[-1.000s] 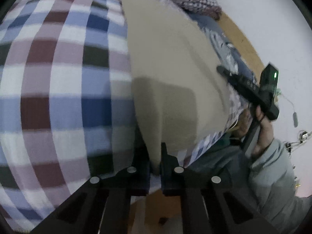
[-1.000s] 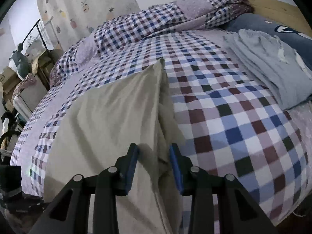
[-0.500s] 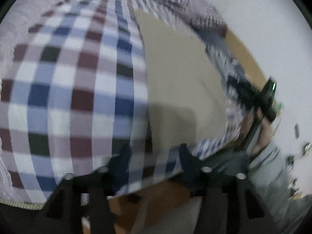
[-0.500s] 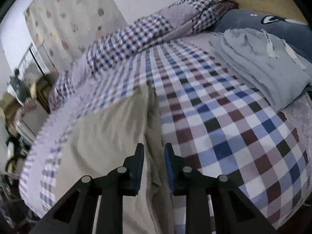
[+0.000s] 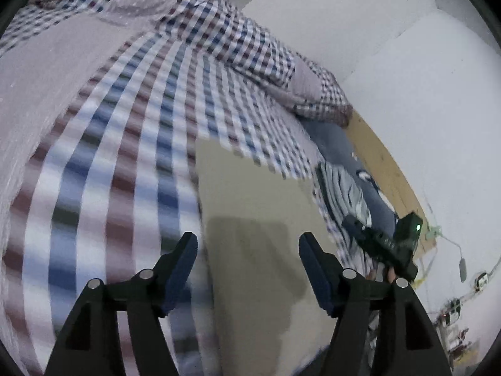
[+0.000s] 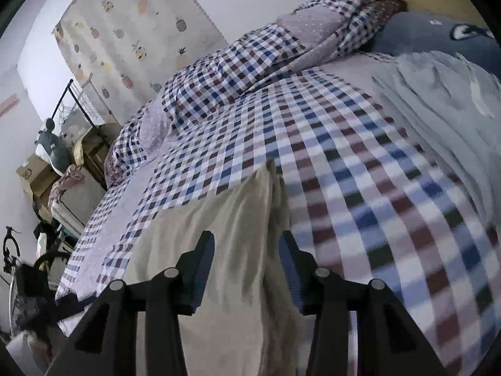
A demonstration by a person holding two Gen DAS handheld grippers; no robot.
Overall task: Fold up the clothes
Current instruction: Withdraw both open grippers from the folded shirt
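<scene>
Both grippers' jaws are opening with nothing pinched: the left gripper (image 5: 247,250) hangs above the beige garment (image 5: 260,206), and the right gripper (image 6: 247,250) straddles its thick doubled edge without pressing. Judging by that, the fold lies flat on the checked bedspread (image 6: 360,156), near the folded grey clothes (image 6: 438,94).
</scene>
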